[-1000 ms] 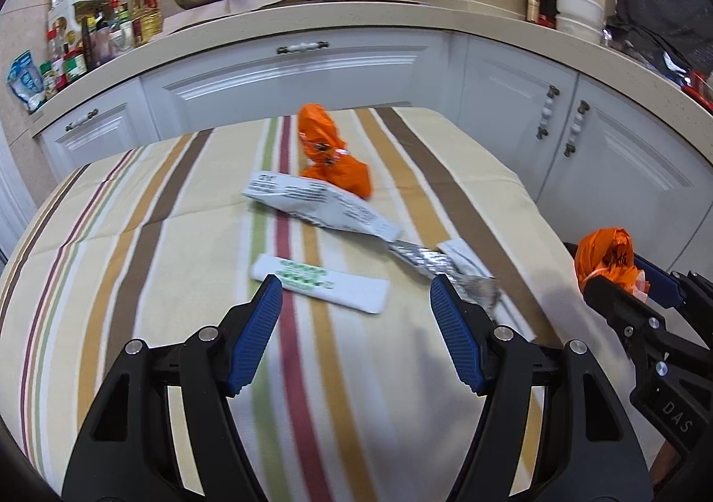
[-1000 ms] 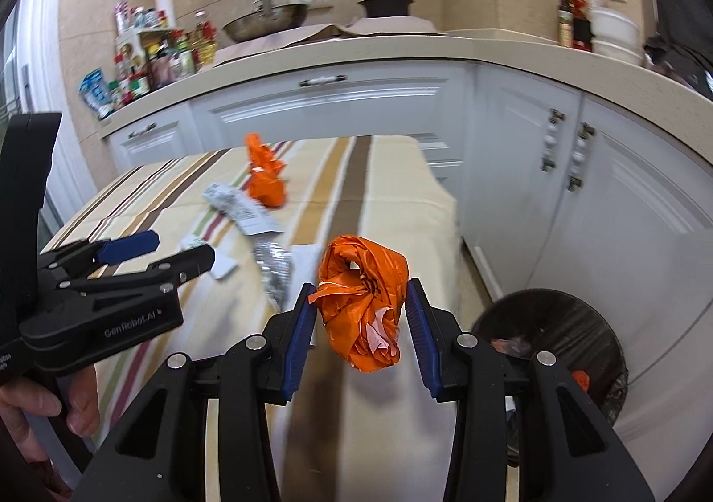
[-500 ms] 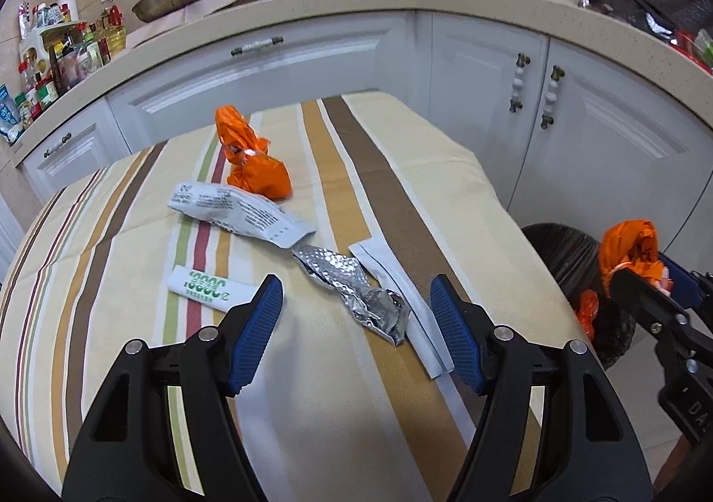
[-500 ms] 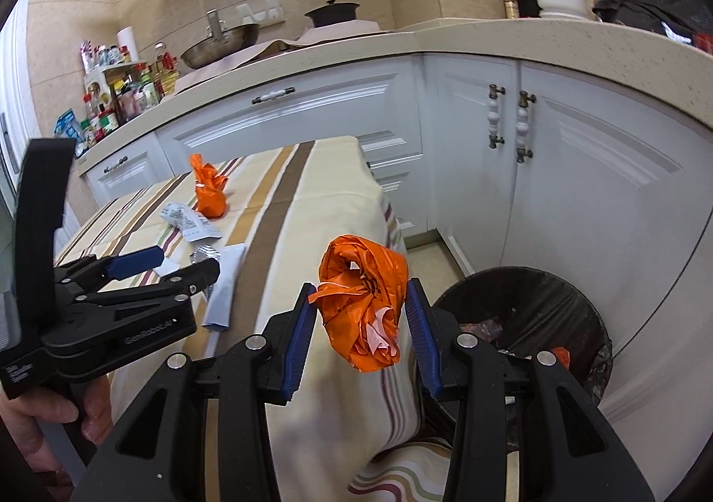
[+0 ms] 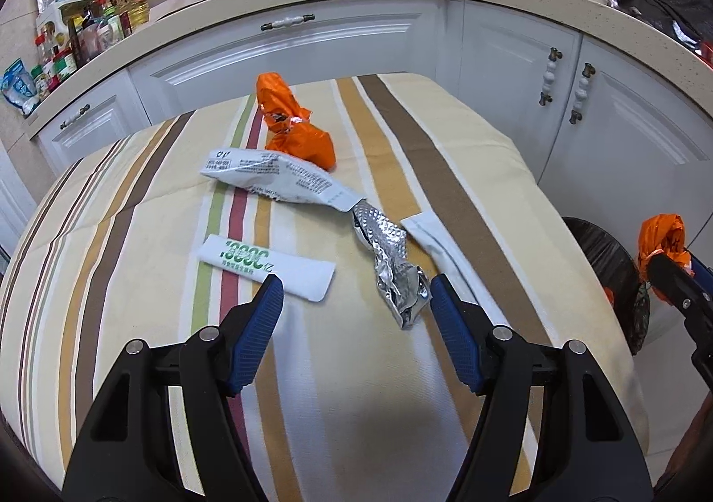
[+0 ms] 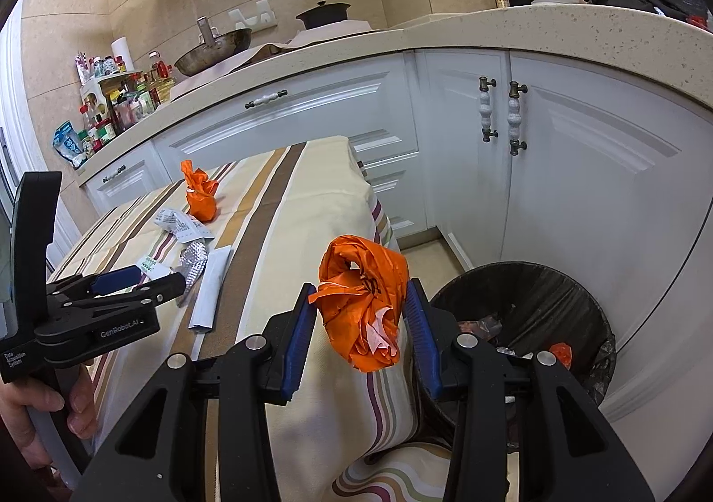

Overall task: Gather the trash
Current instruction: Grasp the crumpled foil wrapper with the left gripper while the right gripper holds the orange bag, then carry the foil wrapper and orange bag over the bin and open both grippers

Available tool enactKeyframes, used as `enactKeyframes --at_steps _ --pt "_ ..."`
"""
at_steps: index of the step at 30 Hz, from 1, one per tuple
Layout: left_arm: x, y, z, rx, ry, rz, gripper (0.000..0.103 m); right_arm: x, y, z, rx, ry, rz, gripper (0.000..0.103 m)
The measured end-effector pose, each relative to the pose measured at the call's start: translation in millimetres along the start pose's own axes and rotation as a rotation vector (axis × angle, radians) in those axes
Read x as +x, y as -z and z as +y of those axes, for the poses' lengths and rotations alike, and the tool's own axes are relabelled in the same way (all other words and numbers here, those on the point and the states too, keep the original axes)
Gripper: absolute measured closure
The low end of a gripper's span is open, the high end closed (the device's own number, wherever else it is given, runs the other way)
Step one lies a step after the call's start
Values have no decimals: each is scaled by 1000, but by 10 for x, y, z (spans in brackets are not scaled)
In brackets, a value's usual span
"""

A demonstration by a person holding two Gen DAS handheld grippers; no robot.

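Pinching orange wrapper (image 6: 363, 301), right gripper (image 6: 361, 330); left gripper (image 5: 356, 299) jaws apart, just narrowing (foil wrapper (image 5: 392, 270) between, untouched).

Both my grippers, left (image 5: 356, 295) and right (image 6: 361, 315), are chunky matte black plastic frames with ribbed blue pads (image 6: 296, 341) on the fingers and shiny silver screws at the pivots, plus white "GenRobot.AI" and "Data Acquisition System" lettering on the left one's side.

"GenRobot.AI" marks the left tool (image 6: 147, 283); "Data Acquisition System" beside it
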State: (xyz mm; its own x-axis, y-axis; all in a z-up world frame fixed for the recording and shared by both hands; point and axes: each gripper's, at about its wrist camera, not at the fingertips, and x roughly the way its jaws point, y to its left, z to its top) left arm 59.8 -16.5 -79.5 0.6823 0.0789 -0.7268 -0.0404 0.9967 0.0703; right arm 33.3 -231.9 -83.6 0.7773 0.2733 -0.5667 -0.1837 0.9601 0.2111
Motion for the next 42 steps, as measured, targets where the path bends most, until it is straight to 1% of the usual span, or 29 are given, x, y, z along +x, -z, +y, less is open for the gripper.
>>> enactKeyframes --at_steps 2,3,5,6,7,8,9,12,13,22,26,34,42 --pt "18 4 -8 5 13 10 51 4 -2 -5 2 1 1 62" --pt "25 4 -25 11 22 14 52 9 4 -9 1 2 2 62" --pt "35 4 -45 16 40 18 61 11 3 -9 1 4 4 62" --pt "40 3 -57 19 47 21 63 12 0 -6 0 5 3 62" --pt "48 2 -64 19 57 24 70 13 -1 -7 0 5 3 62" --pt "57 3 -67 19 65 29 80 12 -3 -8 0 6 2 62" --pt "67 4 -66 18 69 33 85 15 -5 -8 0 6 2 62" --pt "70 12 -50 11 72 33 92 25 -2 -19 0 7 5 62" --pt "64 14 -43 11 71 30 96 30 -2 -26 1 7 6 62" --pt "-67 49 47 4 68 2 97 31 -1 -21 -6 7 1 62" --pt "-211 56 74 21 66 -41 98 17 -12 -11 -11 11 -1 62" --pt "-540 0 16 52 104 -136 98 -69 -52 -17 -19 37 -21 62" --pt "-690 -110 -142 73 166 -191 98 -185 -99 -89 -17 76 -48 62"
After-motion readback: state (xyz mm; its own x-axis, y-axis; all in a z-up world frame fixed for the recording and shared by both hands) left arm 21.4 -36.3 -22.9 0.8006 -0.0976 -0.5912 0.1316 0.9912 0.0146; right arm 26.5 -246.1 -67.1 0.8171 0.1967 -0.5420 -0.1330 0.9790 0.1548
